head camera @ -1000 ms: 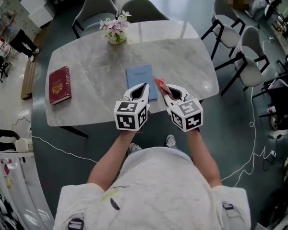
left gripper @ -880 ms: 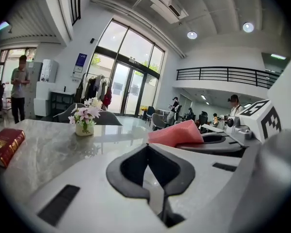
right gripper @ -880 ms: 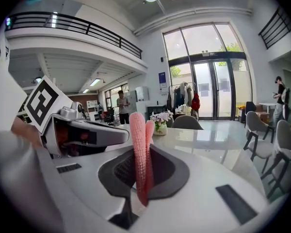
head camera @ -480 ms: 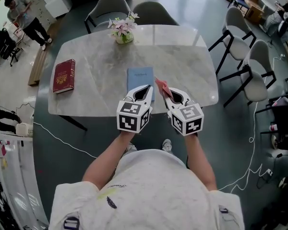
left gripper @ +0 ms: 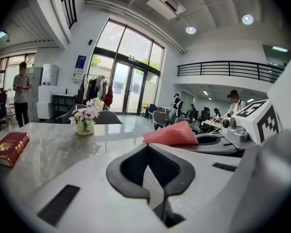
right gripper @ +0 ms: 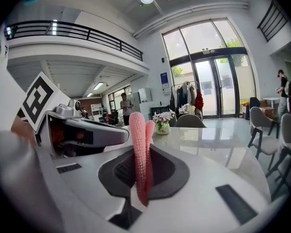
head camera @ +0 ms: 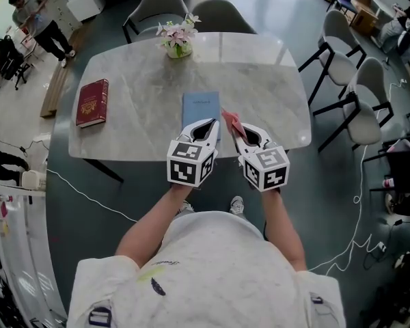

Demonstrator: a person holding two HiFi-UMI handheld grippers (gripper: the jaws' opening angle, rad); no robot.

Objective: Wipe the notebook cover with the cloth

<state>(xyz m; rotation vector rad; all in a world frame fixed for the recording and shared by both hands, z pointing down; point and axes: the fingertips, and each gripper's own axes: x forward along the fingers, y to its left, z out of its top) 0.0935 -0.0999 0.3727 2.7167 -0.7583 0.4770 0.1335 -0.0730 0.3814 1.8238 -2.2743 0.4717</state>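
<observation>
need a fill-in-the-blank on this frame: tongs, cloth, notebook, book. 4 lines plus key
1. The right tongs are shut on a ___ cloth.
2. The left tongs are shut and hold ___.
3. The blue notebook lies on the table, just ahead of the ___ tongs.
4. The ___ book lies near the table's left edge.
Missing words: pink; nothing; left; red.
</observation>
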